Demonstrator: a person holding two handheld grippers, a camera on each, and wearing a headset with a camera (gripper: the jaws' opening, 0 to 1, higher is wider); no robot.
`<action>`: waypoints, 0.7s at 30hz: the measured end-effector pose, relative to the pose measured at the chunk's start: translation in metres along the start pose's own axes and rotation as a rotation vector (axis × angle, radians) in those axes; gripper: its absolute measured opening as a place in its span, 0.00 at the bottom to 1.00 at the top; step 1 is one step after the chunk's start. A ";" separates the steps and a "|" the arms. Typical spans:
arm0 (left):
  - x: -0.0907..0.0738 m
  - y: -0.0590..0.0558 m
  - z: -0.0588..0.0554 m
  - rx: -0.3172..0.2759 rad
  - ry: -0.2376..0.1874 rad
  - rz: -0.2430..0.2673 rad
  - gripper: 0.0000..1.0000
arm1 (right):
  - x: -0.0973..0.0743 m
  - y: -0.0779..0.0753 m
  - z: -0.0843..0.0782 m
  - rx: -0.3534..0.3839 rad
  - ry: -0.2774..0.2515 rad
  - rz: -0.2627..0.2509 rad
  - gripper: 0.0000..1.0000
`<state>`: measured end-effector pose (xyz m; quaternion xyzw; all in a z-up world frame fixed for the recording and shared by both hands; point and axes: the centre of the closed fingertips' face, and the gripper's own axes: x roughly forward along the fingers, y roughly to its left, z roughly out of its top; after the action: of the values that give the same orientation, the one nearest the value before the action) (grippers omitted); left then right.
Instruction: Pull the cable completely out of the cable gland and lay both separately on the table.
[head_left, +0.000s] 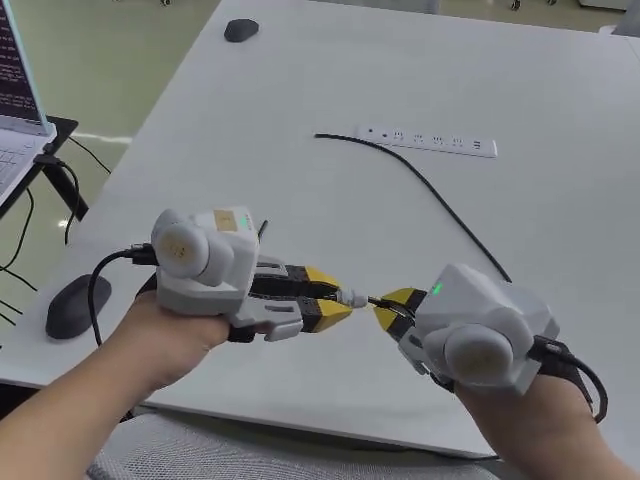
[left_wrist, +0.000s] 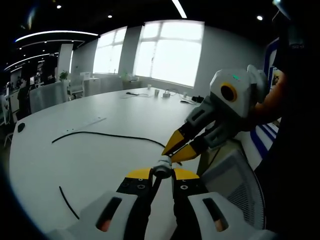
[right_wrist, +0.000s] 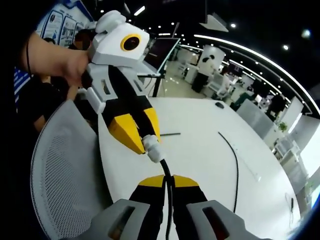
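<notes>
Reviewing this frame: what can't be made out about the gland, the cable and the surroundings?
Every view: how much black cable remains inside the small white cable gland; the gland and the tips of the left gripper hide it.
Head view: the cable's run behind the right gripper; its white housing covers it.
Head view: the open laptop, cut off by the left edge.

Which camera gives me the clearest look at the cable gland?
The right gripper view: the cable gland shows side-on, pinched in the left gripper, with the cable running out of it. The left gripper view shows it end-on between that gripper's jaws; the head view shows it as a small pale speck.
</notes>
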<state>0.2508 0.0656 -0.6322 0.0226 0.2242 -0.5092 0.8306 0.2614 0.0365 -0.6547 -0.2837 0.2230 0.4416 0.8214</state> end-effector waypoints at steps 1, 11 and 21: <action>0.000 0.000 0.000 0.002 0.000 0.000 0.15 | 0.000 -0.001 -0.003 0.008 0.004 -0.003 0.00; -0.003 0.000 0.001 -0.007 -0.008 -0.003 0.15 | 0.000 -0.019 -0.036 0.132 0.058 -0.055 0.00; -0.007 0.000 0.001 -0.010 -0.020 -0.001 0.15 | 0.002 -0.026 -0.066 0.275 0.073 -0.113 0.00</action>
<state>0.2485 0.0711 -0.6285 0.0131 0.2184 -0.5089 0.8326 0.2768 -0.0183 -0.6977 -0.1964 0.2950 0.3493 0.8674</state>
